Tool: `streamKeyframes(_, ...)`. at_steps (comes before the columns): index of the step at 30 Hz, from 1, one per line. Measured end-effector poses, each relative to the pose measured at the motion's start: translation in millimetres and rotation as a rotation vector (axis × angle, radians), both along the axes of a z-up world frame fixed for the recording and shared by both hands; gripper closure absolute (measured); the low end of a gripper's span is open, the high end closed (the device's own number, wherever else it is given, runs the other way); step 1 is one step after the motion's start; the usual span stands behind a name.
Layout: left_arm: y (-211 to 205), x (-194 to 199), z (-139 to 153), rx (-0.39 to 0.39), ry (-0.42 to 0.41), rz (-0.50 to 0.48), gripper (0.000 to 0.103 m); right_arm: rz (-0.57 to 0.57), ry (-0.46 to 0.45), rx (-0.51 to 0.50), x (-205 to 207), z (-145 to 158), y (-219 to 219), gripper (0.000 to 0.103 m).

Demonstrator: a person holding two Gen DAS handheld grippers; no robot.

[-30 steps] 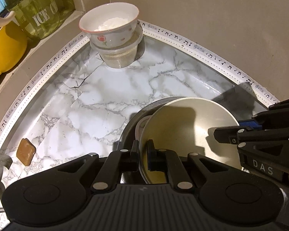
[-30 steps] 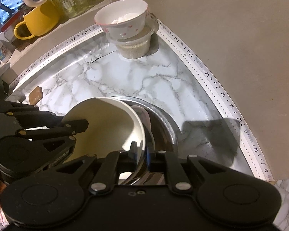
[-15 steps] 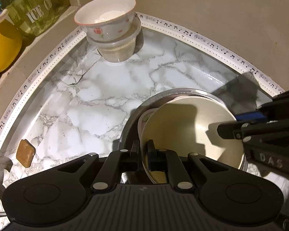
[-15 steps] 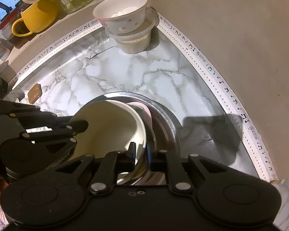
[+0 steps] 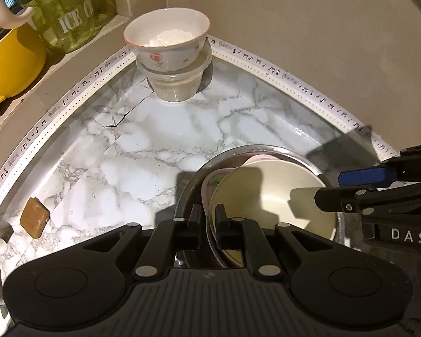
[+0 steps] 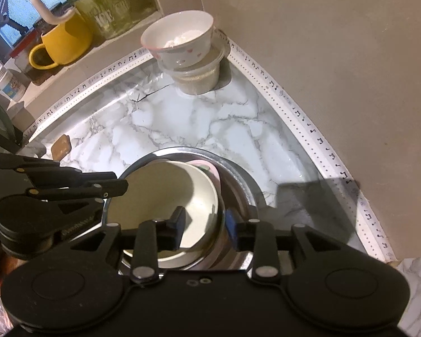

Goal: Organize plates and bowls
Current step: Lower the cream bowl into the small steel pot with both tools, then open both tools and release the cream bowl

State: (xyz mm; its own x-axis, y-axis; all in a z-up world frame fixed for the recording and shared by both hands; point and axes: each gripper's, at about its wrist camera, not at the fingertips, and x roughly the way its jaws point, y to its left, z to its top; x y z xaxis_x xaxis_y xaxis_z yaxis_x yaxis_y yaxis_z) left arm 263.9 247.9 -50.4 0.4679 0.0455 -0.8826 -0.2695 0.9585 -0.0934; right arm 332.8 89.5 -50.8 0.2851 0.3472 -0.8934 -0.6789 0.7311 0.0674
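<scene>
A cream bowl (image 5: 272, 193) sits nested in a pink-rimmed bowl (image 5: 209, 181) inside a steel bowl (image 5: 255, 151) on the marble counter. My left gripper (image 5: 209, 219) is shut on the near rim of the cream bowl. My right gripper (image 6: 205, 220) is open, its fingers astride the rims of the stack, which shows as the cream bowl (image 6: 160, 196) inside the steel bowl (image 6: 238, 177) in the right wrist view.
A floral bowl (image 5: 168, 42) of white powder stands on a clear plastic tub (image 5: 176, 84) in the far corner. A yellow mug (image 5: 11, 61) and a green glass jar (image 5: 67, 14) stand on the ledge at left. A brown square (image 5: 34, 221) lies on the counter.
The stack of bowls has come down onto the counter near the corner. My right gripper has opened and let go of the rims. My left gripper still grips the cream bowl.
</scene>
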Motion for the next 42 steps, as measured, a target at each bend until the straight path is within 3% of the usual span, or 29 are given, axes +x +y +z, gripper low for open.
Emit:
streamKeyframes(18, 10.0, -48.7, 19.1, -0.014, -0.073, 0.046, 0.094, 0.012, -0.047, 0.057, -20.2, 19.9, -43.3, 0.067)
streamKeyframes(25, 6.8, -59.4, 14.3, 0.007, -0.089, 0.051, 0.094, 0.000, -0.054, 0.072, -21.3, 14.3, -57.8, 0.058)
streamKeyframes(28, 9.5, -61.1, 8.9, -0.018, -0.084, 0.063, 0.093, -0.010, -0.045, 0.080, -20.2, 10.0, -62.3, 0.055)
streamKeyframes(30, 12.7, -62.4, 4.2, -0.036, -0.079, 0.076, 0.089, -0.011, -0.041, 0.083, -19.9, 7.1, -64.1, 0.053)
streamKeyframes(33, 15.0, -65.0, -2.3, -0.030, -0.078, 0.098, 0.055, -0.007, -0.041, 0.086, -18.7, 1.9, -65.4, 0.052)
streamKeyframes(34, 15.8, -66.5, -3.8, -0.022, -0.086, 0.109, 0.040, -0.005, -0.041, 0.086, -18.2, 0.1, -65.6, 0.050)
streamKeyframes(35, 15.9, -67.5, -5.2, -0.014, -0.094, 0.118, 0.035, -0.005, -0.042, 0.086, -17.6, -1.8, -66.2, 0.048)
streamKeyframes(40, 24.7, -65.6, -18.5, -0.033, -0.084, 0.146, 0.035, 0.004, -0.055, 0.103, -13.4, -10.1, -68.2, 0.028)
streamKeyframes(42, 27.0, -63.8, -26.0, -0.038, -0.076, 0.158, 0.035, 0.009, -0.054, 0.098, -11.4, -14.9, -67.5, 0.025)
